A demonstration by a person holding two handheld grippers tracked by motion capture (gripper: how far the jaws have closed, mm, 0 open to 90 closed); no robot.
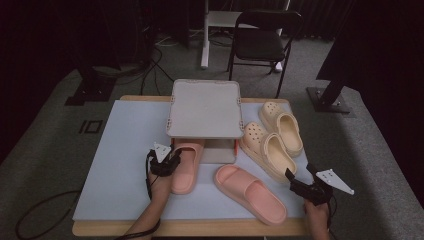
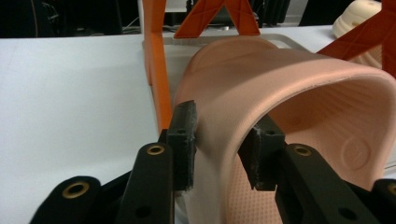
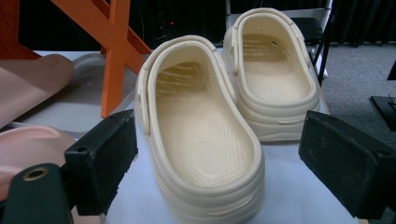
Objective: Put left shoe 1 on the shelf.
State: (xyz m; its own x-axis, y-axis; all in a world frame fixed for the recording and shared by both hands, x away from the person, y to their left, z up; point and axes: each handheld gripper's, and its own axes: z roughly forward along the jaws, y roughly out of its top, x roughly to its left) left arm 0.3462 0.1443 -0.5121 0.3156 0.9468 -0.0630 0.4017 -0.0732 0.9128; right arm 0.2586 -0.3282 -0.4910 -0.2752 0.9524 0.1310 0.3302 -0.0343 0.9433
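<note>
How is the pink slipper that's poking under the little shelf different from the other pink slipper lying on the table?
The pink slide slipper under the grey shelf rack has its toe tucked beneath the rack; the loose pink slide slipper lies fully in the open. The tucked one points straight at the rack; the loose one lies slanted. The left gripper has its jaws either side of the tucked one's strap; no gripper touches the loose one. Both are the same pink, open-toed shape: a pair.

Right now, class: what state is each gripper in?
Left gripper: jaws around the strap of the pink slide, barely gripping, if at all.
Right gripper: open, holding nothing, facing the cream clog.
</note>
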